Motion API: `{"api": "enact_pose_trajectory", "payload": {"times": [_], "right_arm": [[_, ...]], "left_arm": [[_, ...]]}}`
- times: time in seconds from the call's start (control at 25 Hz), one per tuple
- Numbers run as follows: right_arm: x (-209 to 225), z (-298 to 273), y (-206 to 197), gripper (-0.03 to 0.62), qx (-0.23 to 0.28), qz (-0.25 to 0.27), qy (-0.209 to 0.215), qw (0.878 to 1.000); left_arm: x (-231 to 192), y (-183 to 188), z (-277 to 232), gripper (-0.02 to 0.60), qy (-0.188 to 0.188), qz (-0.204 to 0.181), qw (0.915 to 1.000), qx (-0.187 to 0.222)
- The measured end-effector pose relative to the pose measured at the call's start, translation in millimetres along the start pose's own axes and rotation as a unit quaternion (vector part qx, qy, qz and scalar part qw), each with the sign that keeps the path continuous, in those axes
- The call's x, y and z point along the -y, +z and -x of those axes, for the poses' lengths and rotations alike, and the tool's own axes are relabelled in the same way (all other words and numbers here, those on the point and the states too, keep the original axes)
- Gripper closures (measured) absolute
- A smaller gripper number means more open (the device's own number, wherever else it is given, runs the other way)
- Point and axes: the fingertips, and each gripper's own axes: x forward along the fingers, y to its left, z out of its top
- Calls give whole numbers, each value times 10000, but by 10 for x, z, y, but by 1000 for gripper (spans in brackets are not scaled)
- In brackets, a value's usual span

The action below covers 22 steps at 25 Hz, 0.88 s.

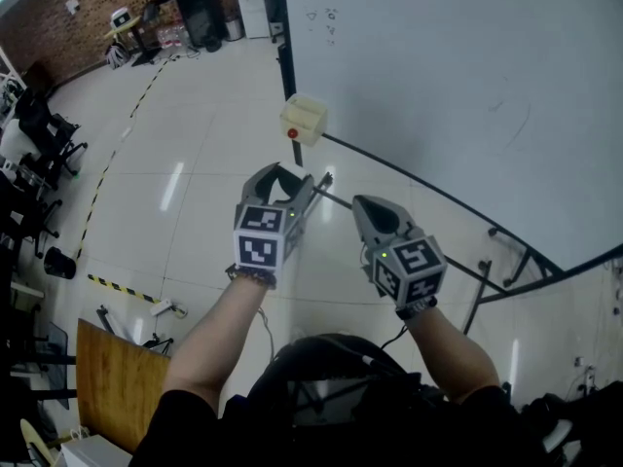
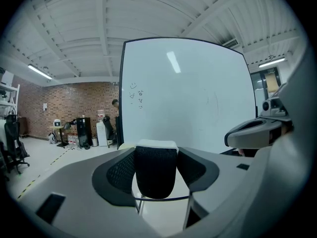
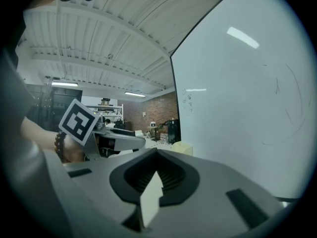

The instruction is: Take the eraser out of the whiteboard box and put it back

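Head view is showing you facing the whiteboard (image 1: pixel 458 95) with 2 grippers held side by side above the pale floor (image 1: pixel 195 163). Your left gripper (image 1: pixel 290 183) is pointing up toward the cream box (image 1: pixel 304 120), which is sitting at the board's lower left corner and showing 1 red dot on its front. The gripper is hanging just below the box, apart from it.

Left gripper view is showing the jaws spread wide and grasping the eraser (image 2: pixel 156 170), a black block with a pale upper edge. It is standing upright between the 2 dark pads (image 2: pixel 119 171), filling the space from one to the other. So the eraser is sitting out of the box, in the air in front of the board.

Your right gripper (image 1: pixel 365 207) is hovering just beside the left one, on its right, not touching it, and aiming at the board too. Right gripper view is showing its jaws clenched on nothing, with only 1 thin pale sliver between them. The box is showing beyond them, and the left gripper's marker cube (image 3: pixel 79 120) is filling that view's left side.
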Motion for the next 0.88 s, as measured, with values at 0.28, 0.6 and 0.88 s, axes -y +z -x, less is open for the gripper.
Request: {"api": "enact_pose_trajectory", "payload": {"times": [0.28,0.6,0.88], "right_arm": [[144,112,-8,568,35,-9,134,9999],[295,131,-117,568,-55,15,249,9997],[455,-40,-134,568,-90,-16,233,9997]], "left_arm": [[83,67,-42,333,216,22,9998,31],[70,97,-92,333,434,146,9989,119],[-93,96,-312,333,496,222,9985,93]]}}
